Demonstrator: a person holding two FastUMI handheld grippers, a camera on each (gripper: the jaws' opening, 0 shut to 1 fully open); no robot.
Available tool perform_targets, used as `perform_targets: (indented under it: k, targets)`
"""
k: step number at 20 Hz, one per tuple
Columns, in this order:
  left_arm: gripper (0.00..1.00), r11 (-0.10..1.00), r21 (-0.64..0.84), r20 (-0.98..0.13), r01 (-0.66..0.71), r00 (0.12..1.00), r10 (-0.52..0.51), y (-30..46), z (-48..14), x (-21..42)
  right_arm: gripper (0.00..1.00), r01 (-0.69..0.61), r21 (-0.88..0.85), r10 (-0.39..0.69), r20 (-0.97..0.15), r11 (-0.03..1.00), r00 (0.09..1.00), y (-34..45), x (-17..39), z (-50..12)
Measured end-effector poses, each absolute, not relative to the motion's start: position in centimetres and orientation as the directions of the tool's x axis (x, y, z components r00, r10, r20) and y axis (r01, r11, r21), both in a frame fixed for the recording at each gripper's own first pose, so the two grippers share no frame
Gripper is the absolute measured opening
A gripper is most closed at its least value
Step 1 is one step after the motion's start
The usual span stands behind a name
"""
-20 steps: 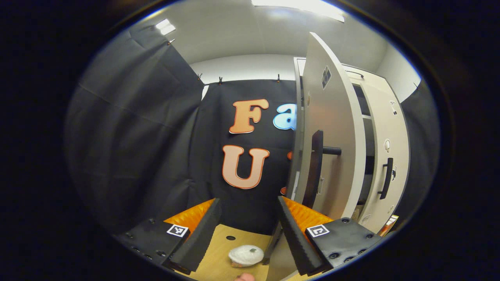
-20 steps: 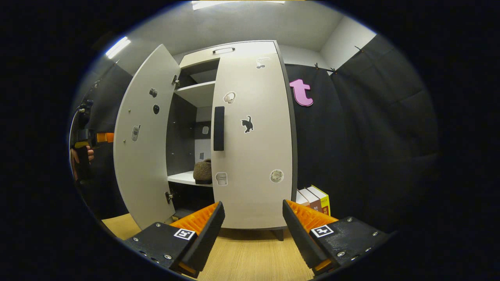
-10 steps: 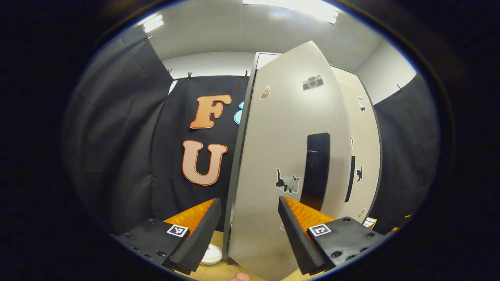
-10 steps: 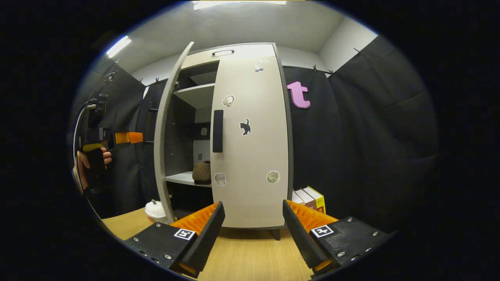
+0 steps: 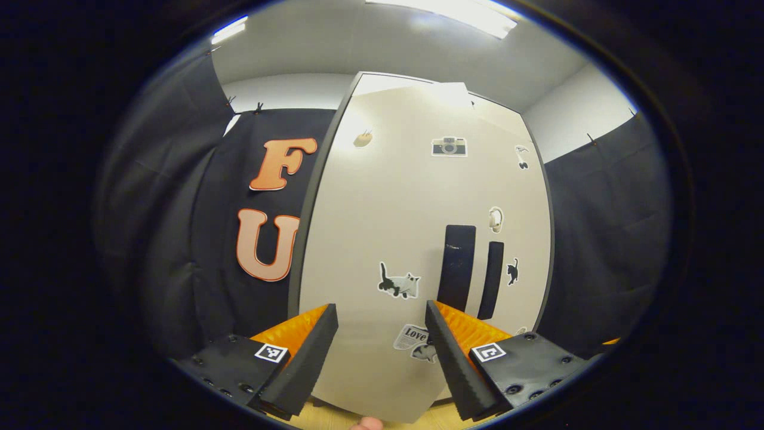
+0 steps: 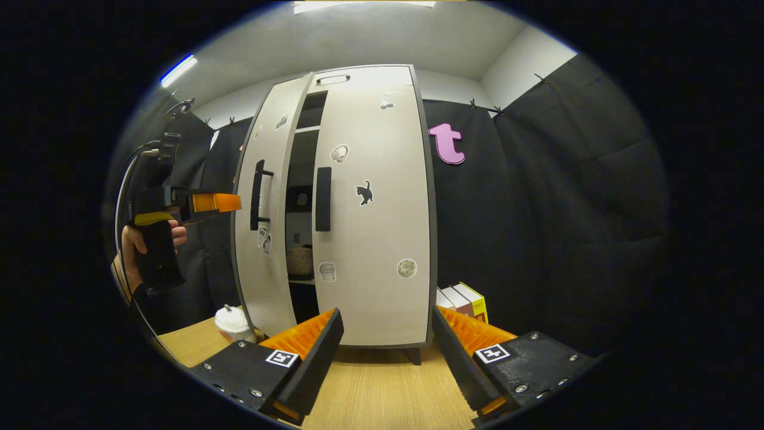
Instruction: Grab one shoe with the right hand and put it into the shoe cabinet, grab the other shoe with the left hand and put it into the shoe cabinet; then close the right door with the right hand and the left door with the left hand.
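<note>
The pale shoe cabinet (image 6: 382,239) stands ahead in the right gripper view. Its right door (image 6: 376,286) is shut. Its left door (image 6: 268,179) is ajar, leaving a narrow gap. Through the gap a brown fuzzy shoe (image 6: 299,261) sits on a shelf. My left gripper (image 6: 224,203), held by a hand (image 6: 134,242), has its fingertips at the left door's outer face. In the left gripper view that door (image 5: 382,227) is close in front, and my left gripper (image 5: 381,310) is open and empty. My right gripper (image 6: 386,316) hangs open and empty, short of the cabinet.
A white lidded cup (image 6: 234,322) stands on the wooden floor (image 6: 382,388) beside the left door's foot. Several books (image 6: 462,298) lean at the cabinet's right side. Black cloth walls close in on both sides.
The left door has swung from wide open to nearly shut, with my left gripper following it toward the cabinet. The right gripper has hardly moved.
</note>
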State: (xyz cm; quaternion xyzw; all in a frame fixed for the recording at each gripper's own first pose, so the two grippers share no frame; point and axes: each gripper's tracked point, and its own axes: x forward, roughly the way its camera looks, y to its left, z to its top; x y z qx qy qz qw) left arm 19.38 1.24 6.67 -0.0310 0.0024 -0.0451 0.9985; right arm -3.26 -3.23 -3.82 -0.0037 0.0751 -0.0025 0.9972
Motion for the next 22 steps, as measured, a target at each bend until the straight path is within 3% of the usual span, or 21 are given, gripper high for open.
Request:
perform_targets:
  k: [6, 12, 22]
  targets:
    - [0.93, 0.990, -0.097, -0.042, 0.103, 0.993, -0.107, -0.9, 4.6, 22.3, 0.92, 0.008, -0.010, -0.010, -0.148, 1.000, 0.989, -3.4, -3.0, -3.7]
    - [0.99, 0.993, -0.049, -0.050, 0.108, 0.993, -0.110, -2.7, 3.8, 25.3, 0.92, 0.011, -0.008, -0.012, -0.149, 1.000, 0.989, -3.6, -2.5, -3.7]
    - [0.96, 0.993, -0.046, -0.049, 0.109, 0.993, -0.111, -3.5, 3.2, 26.8, 0.92, 0.019, 0.003, -0.018, -0.158, 1.000, 0.987, -4.1, -2.2, -4.1]
